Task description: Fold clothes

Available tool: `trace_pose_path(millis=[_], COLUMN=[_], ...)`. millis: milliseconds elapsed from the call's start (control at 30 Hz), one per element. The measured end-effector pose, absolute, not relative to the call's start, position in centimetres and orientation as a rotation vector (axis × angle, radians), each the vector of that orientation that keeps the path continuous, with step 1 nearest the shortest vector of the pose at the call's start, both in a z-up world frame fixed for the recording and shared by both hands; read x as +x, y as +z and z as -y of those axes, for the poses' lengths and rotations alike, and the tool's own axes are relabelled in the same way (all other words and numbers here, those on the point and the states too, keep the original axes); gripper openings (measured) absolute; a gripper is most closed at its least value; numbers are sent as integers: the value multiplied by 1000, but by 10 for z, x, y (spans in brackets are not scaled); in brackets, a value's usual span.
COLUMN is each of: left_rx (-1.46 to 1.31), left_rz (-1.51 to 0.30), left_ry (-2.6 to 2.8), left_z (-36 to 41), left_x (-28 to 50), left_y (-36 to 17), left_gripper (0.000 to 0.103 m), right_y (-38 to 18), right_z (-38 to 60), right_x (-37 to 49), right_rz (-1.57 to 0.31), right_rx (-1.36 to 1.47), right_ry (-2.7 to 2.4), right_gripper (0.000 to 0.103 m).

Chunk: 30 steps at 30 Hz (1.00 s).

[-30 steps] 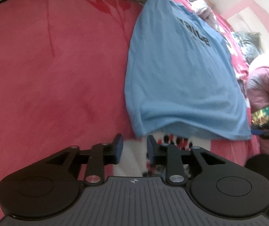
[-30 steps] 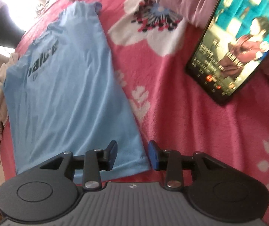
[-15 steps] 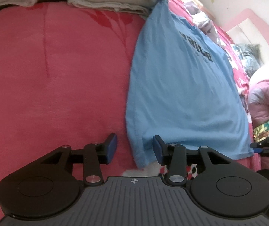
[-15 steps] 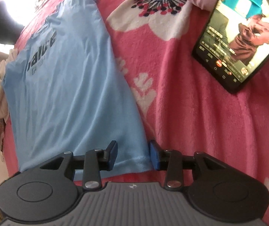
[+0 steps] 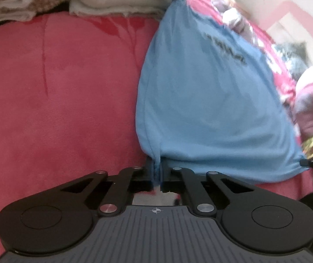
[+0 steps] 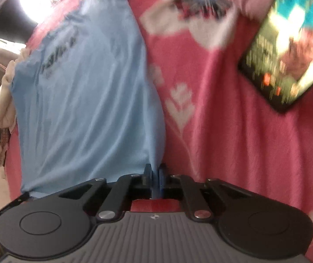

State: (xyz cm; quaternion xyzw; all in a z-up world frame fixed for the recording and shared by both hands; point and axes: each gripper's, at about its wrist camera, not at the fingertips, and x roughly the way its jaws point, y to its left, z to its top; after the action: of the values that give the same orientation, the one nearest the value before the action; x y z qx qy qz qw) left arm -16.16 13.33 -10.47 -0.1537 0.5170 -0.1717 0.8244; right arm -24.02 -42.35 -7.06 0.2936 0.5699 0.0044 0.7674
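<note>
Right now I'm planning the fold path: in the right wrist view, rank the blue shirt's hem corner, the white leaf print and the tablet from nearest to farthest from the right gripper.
1. Hem corner of the blue shirt, pinched in the right gripper.
2. White leaf print, on the blanket, up and slightly right.
3. Tablet, far upper right.

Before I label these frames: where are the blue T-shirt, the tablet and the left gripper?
blue T-shirt (image 5: pixel 211 100): left wrist view, middle of its body.
tablet (image 6: pixel 287 50): right wrist view, lit screen.
left gripper (image 5: pixel 156 171): left wrist view, fingertips pinching the hem.
</note>
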Motion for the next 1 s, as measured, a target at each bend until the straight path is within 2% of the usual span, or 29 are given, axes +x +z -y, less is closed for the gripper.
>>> trace_pose_path(millis=[133, 300, 467, 833, 933, 967, 1000], left_rx=[-394, -368, -323, 25, 124, 149, 152], left_rz=[-1109, -1221, -1263, -1276, -1273, -1278, -1278], left_ry=[-406, -430, -482, -547, -571, -577, -571], left_z=[-152, -144, -132, -77, -72, -74, -79], left_x=[-167, -174, -189, -207, -216, -221, -223], left_y=[-77, -78, -78, -118, -122, -124, -121], left_gripper=[2, 2, 2, 4, 6, 7, 10], right_y=[-34, -42, -34, -92, -85, -80, -74], right_z=[430, 432, 435, 435, 436, 436, 436], right_x=[-246, -249, -252, -228, -229, -230, -233], right_rz=[-1199, -1315, -1344, -1462, -1466, -1468, -1466], right_rx=[593, 552, 474, 338, 325, 304, 272], right_ry=[9, -35, -50, -104, -109, -121, -131], right_gripper=[6, 6, 6, 8, 24, 34, 35])
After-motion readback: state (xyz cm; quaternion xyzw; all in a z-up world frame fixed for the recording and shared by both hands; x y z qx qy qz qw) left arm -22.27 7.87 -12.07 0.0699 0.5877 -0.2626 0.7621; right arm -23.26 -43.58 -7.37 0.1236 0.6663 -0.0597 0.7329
